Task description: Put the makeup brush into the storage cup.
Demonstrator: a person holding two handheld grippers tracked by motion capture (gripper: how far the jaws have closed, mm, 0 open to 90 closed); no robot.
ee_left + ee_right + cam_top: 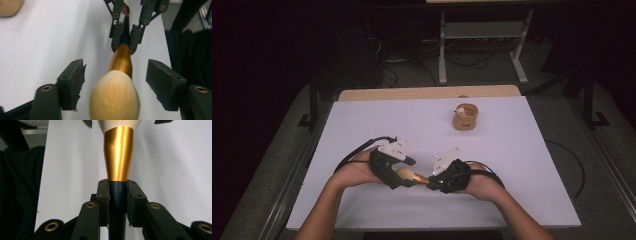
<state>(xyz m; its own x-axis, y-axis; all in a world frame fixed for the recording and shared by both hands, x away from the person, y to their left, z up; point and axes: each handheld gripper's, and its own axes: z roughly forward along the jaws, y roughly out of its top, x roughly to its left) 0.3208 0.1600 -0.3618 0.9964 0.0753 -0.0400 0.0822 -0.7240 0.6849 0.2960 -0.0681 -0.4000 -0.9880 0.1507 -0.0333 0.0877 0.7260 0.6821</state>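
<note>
My left tool (404, 176) sits at the near middle of the worktop (362, 125), pointing toward my right one. Its jaws are spread, and neither pad touches anything. The brush (117, 85) lies between them (cream bristle head nearest the camera, gold ferrule beyond it), with clear gaps on both sides in the left gripper view. From above, the bristle head (404, 173) shows pale just inside that tool's mouth, held off the worktop.

Moving right, the gold ferrule (421, 179) bridges the short gap between my two tools. The brush runs roughly level from one to the other.

My right tool (432, 183) is pressed together on the brush's dark handle (117, 202), right behind the ferrule (118, 155). In the right gripper view both pads hug the handle flush, and the ferrule rises straight ahead of them to the bristles at the top edge. In the left gripper view this same tool (125, 40) shows ahead of my left one, clamped on the handle.

Farther off, ahead of my right tool and a bit to its right, a small tan holder (465, 117) stands on the worktop, well apart from both tools.
</note>
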